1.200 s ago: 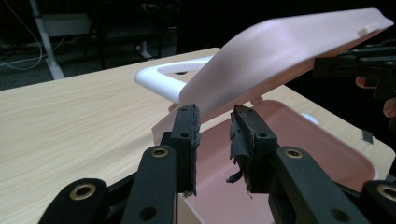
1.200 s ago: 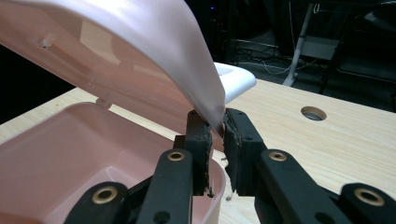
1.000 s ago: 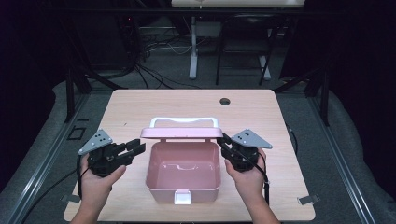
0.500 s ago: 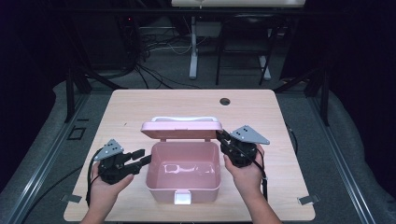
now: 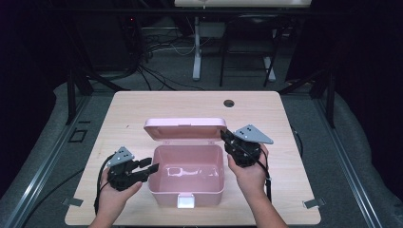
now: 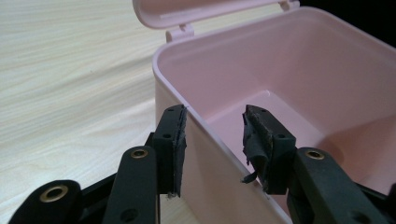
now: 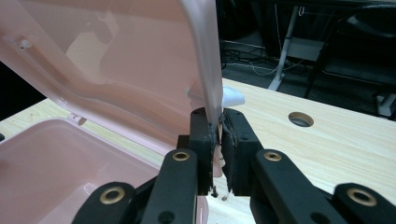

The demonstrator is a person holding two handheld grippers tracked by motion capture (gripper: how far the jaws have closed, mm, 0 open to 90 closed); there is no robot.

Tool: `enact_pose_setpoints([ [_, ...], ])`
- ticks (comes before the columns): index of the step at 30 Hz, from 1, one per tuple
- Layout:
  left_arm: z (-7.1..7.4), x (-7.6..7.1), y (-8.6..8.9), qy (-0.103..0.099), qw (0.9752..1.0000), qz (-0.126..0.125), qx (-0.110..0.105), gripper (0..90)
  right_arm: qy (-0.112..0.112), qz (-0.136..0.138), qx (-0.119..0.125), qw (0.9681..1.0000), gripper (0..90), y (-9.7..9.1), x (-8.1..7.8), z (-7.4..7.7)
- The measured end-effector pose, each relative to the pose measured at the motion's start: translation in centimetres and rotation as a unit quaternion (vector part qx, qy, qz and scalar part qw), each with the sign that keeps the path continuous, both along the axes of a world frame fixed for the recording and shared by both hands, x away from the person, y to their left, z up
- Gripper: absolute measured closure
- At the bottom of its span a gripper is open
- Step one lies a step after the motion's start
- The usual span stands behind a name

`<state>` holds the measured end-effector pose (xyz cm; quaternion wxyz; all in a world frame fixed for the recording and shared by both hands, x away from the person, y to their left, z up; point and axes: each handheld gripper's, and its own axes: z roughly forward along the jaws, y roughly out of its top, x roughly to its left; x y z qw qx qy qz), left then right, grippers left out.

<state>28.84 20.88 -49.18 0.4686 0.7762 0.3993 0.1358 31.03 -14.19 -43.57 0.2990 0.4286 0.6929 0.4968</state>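
Down and in toward the box the left gripper has come since a second ago, when it hung higher off the box's left side, and its jaws have just been opening, with the left wall of the box now between them. In the left gripper view the two pads stand apart at a middling width astride that wall's rim: one outside, touching or all but touching the pink plastic, the other inside and clear of it, so nothing is clamped yet.

At the other side, the right gripper has its jaws pinched on the right edge of the lid, which the right gripper view shows standing nearly upright from the hinge; those jaws have just been closing a little further on it, with the lid's edge between them.

What the coming move seems to turn on is that rim running lengthwise through the left jaws, front to back of the table: closing would take the wall squarely, I judge. The box sits at the middle of the table's near half, its latch toward the near edge, open and empty as far as I can see, each hand close at its own side.
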Motion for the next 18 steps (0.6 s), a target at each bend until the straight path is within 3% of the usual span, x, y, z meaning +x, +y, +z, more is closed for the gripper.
enact_pose_setpoints([
  [18, -0.32, -0.37, -0.35, -0.002, 1.0, 0.001, -0.004, 60.9, 0.001, -0.006, -0.001, 1.0, 83.5, -0.4, -0.27, 0.2],
])
